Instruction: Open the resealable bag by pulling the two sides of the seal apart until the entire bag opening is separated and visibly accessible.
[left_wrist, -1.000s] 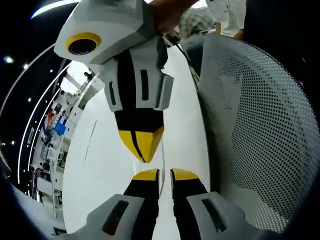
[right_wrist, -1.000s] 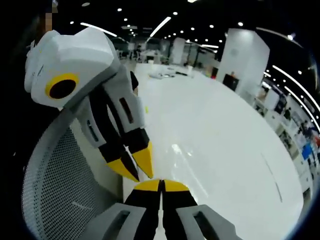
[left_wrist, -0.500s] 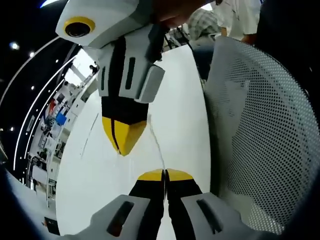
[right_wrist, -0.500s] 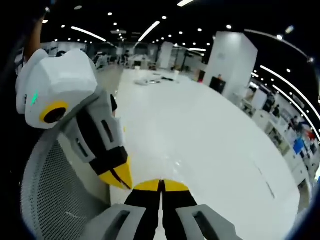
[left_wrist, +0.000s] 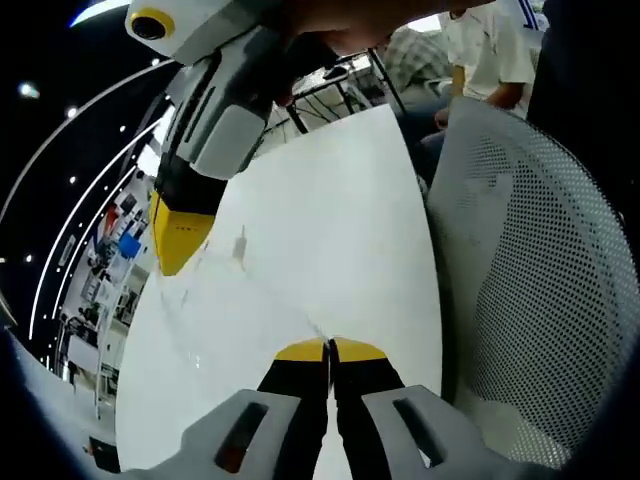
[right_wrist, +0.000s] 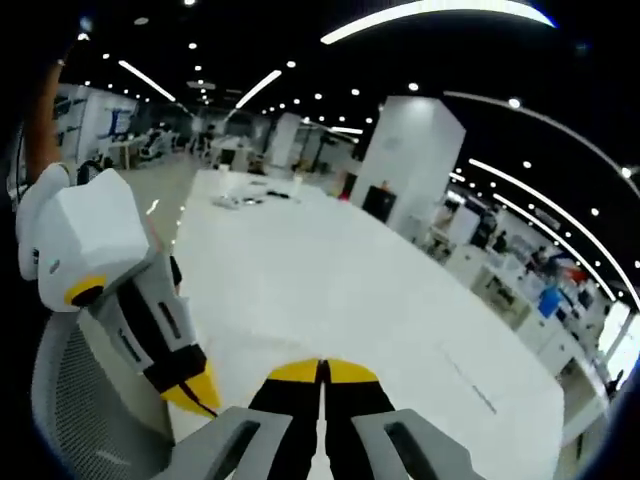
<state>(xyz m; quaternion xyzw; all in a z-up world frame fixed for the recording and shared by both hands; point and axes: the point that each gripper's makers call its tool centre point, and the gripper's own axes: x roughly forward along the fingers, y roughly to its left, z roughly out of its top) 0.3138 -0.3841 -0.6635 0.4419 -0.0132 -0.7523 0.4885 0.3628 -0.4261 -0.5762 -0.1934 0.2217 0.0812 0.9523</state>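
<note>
The grippers have drawn apart: right gripper (left_wrist: 180, 235) now at ten o'clock, left gripper (left_wrist: 328, 350) pinching the clear bag (left_wrist: 240, 290). The film could slip from either pinch.

A long white table (left_wrist: 330, 230) with a glossy top runs away from the cameras through an open office hall, reflecting the ceiling lights. In the right gripper view, the same table (right_wrist: 330, 290) stretches toward the far end, where a scatter of small items (right_wrist: 245, 198) lies on the surface, too small and distant to identify. In the left gripper view a faint small mark (left_wrist: 240, 240) sits on the tabletop toward its left side; what it is cannot be told. A white perforated mesh chair back (left_wrist: 540, 290) stands just beside the table's near right edge.
</note>
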